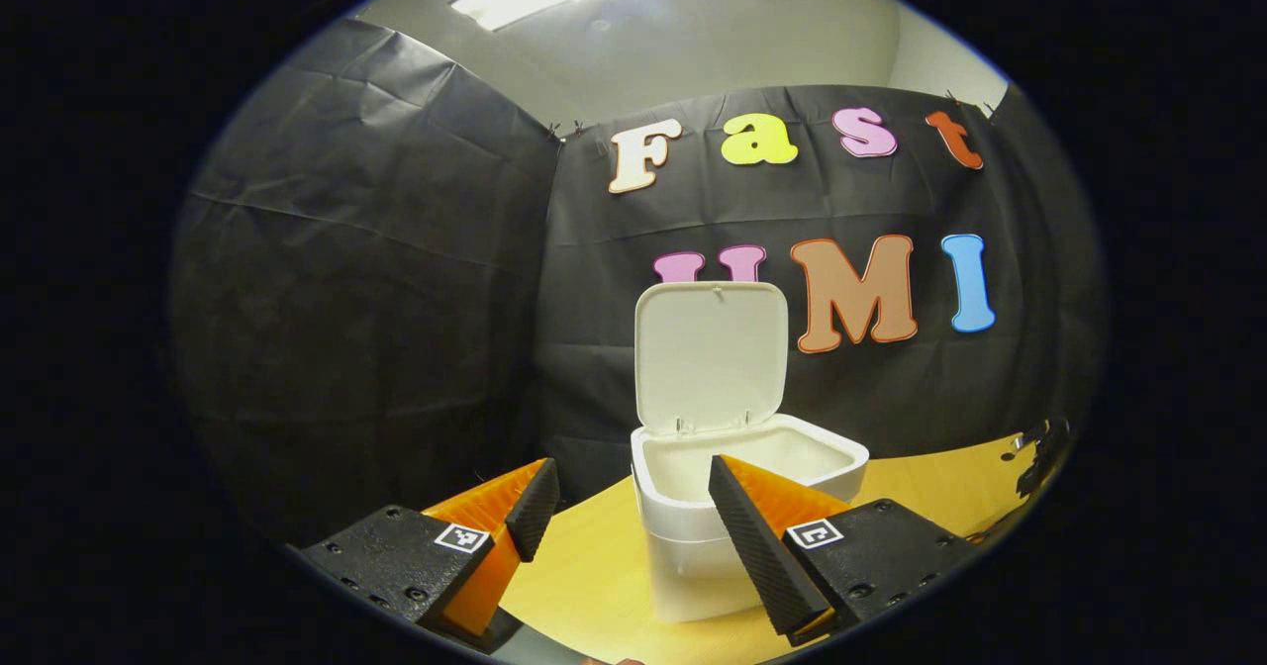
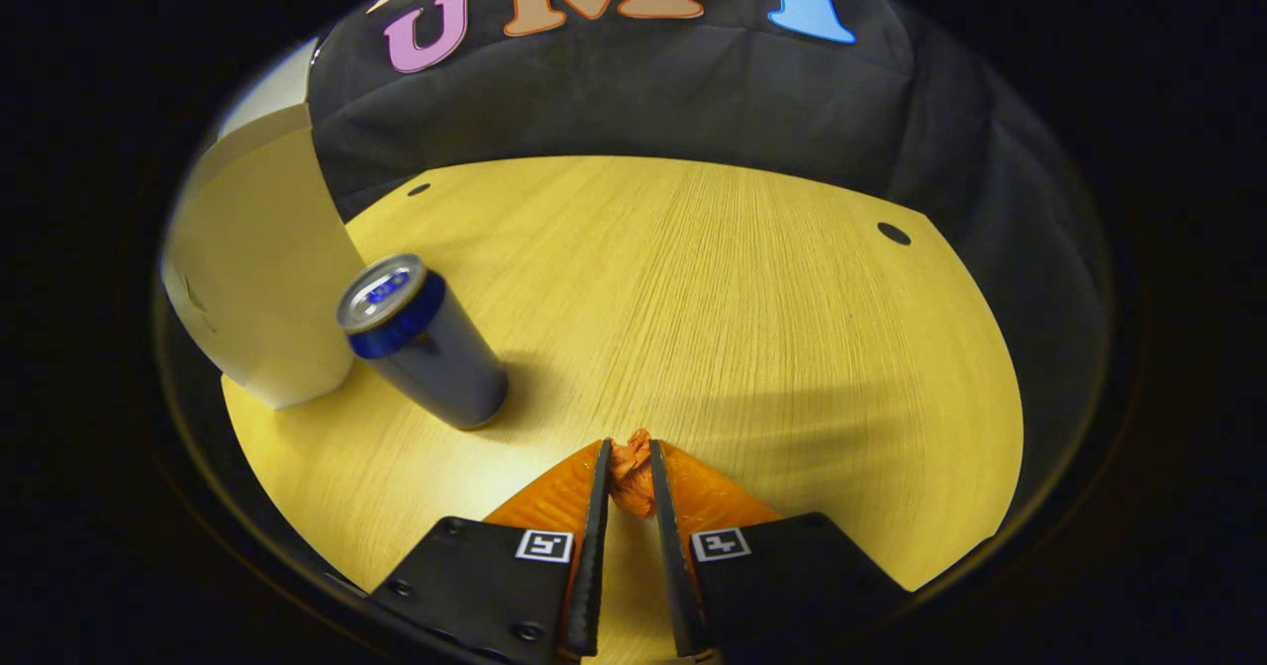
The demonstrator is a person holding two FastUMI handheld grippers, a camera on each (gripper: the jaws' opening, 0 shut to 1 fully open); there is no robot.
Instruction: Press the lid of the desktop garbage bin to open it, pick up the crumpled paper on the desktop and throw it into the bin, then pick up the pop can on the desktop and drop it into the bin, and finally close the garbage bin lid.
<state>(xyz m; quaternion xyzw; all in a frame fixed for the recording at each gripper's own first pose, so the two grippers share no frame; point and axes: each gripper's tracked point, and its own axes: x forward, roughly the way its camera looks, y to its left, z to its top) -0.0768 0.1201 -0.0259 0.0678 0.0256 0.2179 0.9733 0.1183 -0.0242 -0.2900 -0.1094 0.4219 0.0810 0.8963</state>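
Right gripper view showed us our right gripper (image 2: 626, 472) with its jaws nearly together, pinching a small crumpled orange paper wad (image 2: 631, 479) between the fingertips, just above the light wooden tabletop (image 2: 752, 309). From those jaws the white plastic desktop bin (image 2: 259, 279) lay ahead and to the left, with the upright blue-banded pop can (image 2: 421, 340) standing just beside it, between us and the bin wall. We judged the carry had to arc up and over that can. In the left gripper view our left gripper (image 1: 633, 507) hung wide open and empty, close before the bin, whose hinged white lid (image 1: 711, 356) stood upright, leaving the mouth clear.
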